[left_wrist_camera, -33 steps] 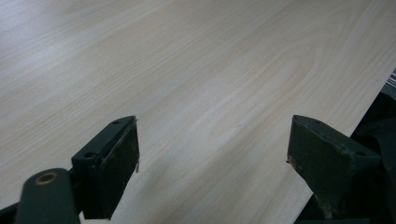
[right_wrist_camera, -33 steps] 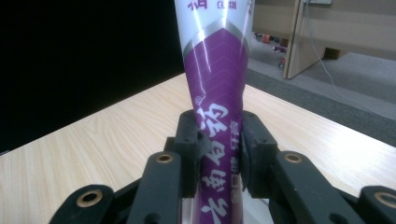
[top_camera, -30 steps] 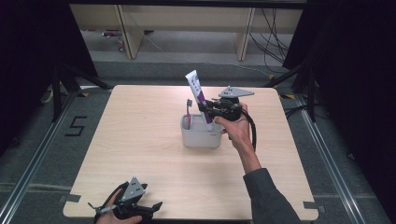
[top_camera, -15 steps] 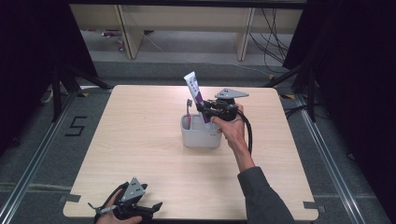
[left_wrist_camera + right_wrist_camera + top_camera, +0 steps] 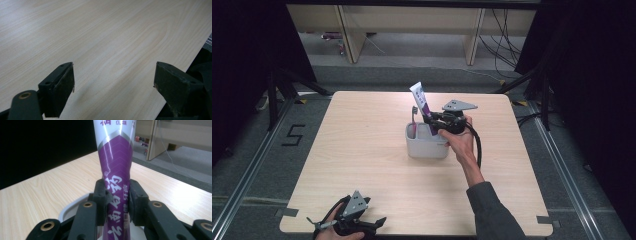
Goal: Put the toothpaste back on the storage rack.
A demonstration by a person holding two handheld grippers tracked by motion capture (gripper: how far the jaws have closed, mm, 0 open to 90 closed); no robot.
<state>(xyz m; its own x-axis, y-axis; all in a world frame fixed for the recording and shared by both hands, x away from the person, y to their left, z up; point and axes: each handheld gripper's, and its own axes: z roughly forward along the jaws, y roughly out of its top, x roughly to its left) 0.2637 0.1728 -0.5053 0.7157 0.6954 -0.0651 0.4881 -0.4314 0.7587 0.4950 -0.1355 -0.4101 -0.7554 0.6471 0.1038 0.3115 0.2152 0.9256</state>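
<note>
A purple and white tube [image 5: 421, 101] leans up out of a light grey cup [image 5: 426, 146] near the middle of the table. My right gripper [image 5: 432, 120] is shut on the tube's lower part, just over the cup's rim. In the right gripper view both black jaws press on the purple tube [image 5: 116, 182], with the cup's pale rim [image 5: 72, 206] below. A grey toothbrush [image 5: 414, 116] stands in the cup's left side. My left gripper [image 5: 377, 223] rests open at the table's near left edge, and the left gripper view has bare wood between its jaws [image 5: 113, 82].
The light wooden table [image 5: 362, 150] has wide bare areas to the left and in front of the cup. Its near edge runs just right of my left gripper. Shelving legs and cables stand on the floor beyond the far edge.
My right gripper has sunk a little with the tube, bringing the tube's lower end deeper into the cup. The left gripper has stayed put.
</note>
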